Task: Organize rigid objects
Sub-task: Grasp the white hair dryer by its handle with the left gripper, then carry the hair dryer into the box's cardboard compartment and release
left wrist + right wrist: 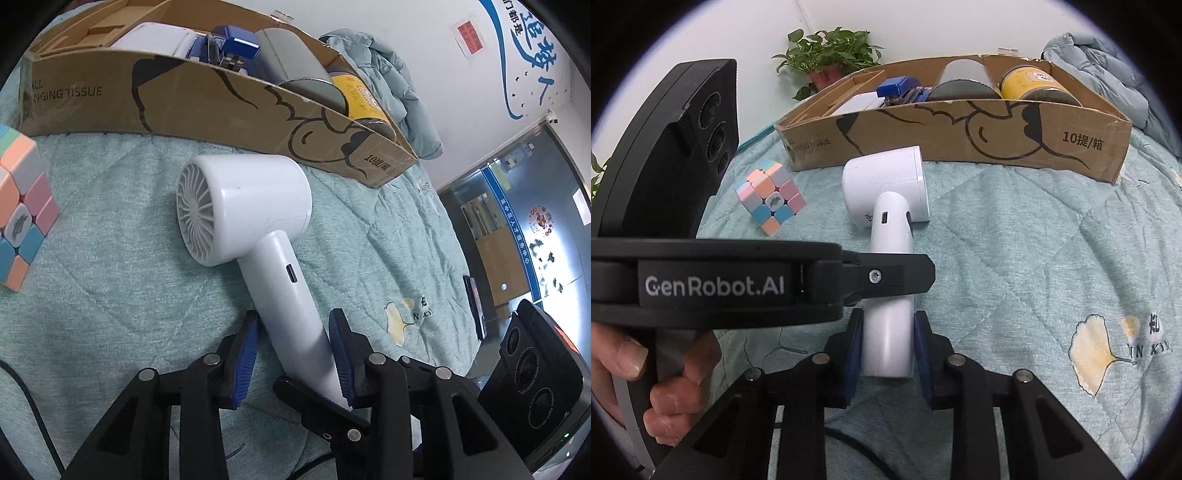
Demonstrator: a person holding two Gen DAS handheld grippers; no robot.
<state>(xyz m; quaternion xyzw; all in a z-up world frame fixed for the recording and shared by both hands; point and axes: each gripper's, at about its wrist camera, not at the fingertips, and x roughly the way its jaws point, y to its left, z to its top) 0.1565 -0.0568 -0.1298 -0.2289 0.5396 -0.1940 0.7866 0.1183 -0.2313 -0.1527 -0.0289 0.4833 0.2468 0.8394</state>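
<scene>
Item: white hair dryer, lying on the quilted bed at 6 o'clock of the cardboard box. Right tool clenched on the handle's end; left tool straddles the handle, only one pad touching. Advice: lift level, clear the box wall, keep off the cube at 9 o'clock.

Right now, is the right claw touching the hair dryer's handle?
Touching. The right wrist view shows the right claw with both blue pads pressed against the end of the white hair dryer handle, no gap on either side.
</scene>
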